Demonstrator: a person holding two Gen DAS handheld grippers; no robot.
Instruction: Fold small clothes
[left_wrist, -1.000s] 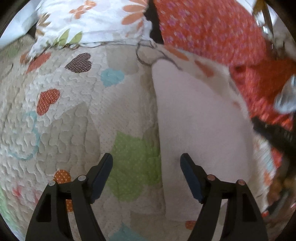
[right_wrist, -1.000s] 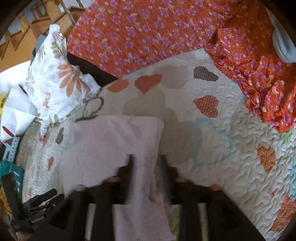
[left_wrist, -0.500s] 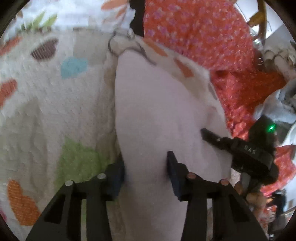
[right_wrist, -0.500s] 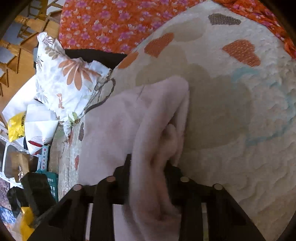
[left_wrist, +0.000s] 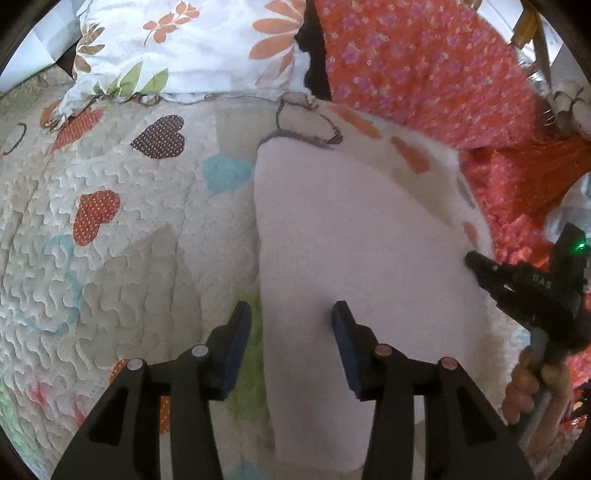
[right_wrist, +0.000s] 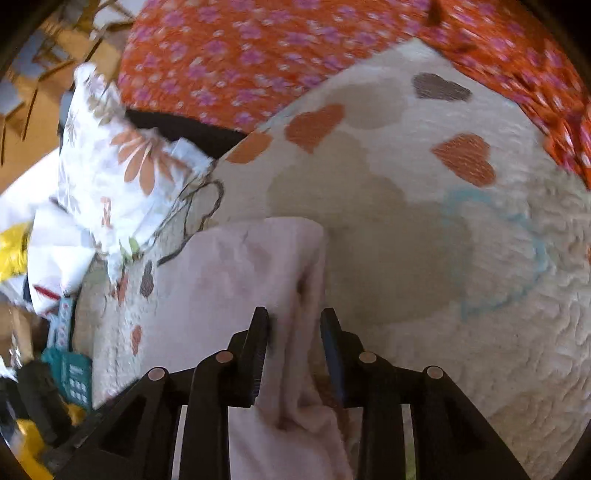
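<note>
1. The pink cloth (left_wrist: 354, 251) lies folded on my heart-patterned quilt (left_wrist: 122, 236), near a flowered pillow (left_wrist: 192, 44).
2. My left tongs (left_wrist: 291, 321) straddle its left edge, jaws opening, pads clear of it.
3. My right tongs (right_wrist: 293, 325) are opening around its bunched right fold (right_wrist: 306, 295), no longer pinching.

A pale pink cloth (left_wrist: 354, 240) is seen on a cream quilt (left_wrist: 122, 229) patterned with orange, brown, blue and green hearts. A white pillow (left_wrist: 192, 44) is printed with orange flowers, and an orange fabric (left_wrist: 424, 66) with small purple ones.
</note>
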